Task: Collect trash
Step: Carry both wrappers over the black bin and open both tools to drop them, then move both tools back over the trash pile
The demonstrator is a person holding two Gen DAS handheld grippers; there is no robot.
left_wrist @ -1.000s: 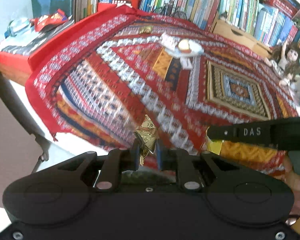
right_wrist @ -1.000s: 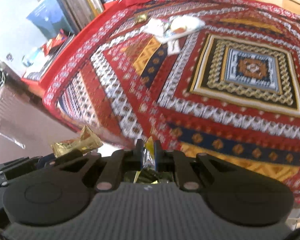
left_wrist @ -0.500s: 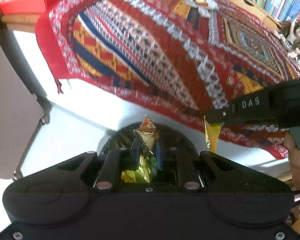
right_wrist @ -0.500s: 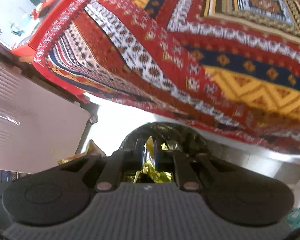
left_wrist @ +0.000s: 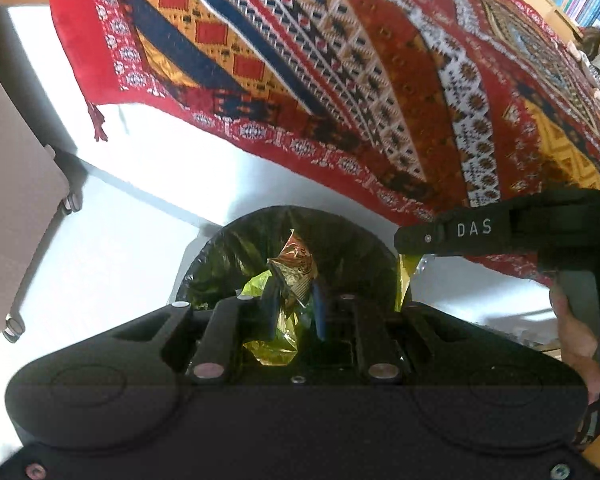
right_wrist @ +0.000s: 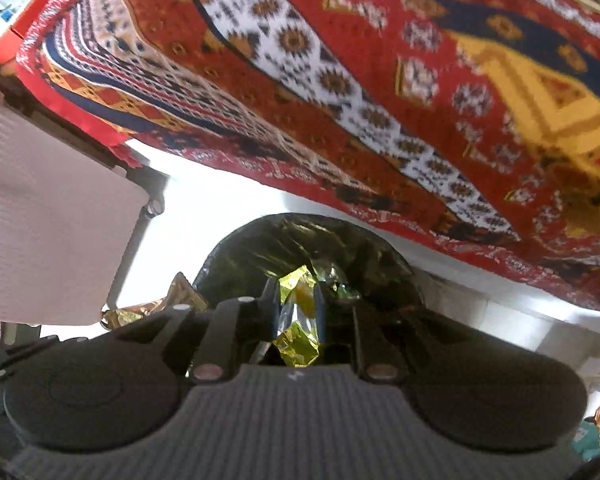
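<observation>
The left gripper [left_wrist: 294,280] points steeply down over the mouth of a black-lined trash bin [left_wrist: 352,236], its jaws narrow and pinching a crumpled bronze-gold wrapper [left_wrist: 296,266] whose tip sticks up just ahead of the fingertips. More yellow foil lies directly below it in the bin.

To its right, the other tool's black finger marked "DAS" reaches in over the bin's rim, with a hand [left_wrist: 576,336] on its grip.

The right gripper [right_wrist: 298,292] hangs over the same bin [right_wrist: 260,248]; its jaws are opening, and a yellow-and-silver foil wrapper [right_wrist: 300,286] sits between them with the pads no longer clearly pressing it.

Beyond both grippers, the red patterned cloth [left_wrist: 380,80] drapes over the tabletop's edge, above the white floor [left_wrist: 120,240].
</observation>
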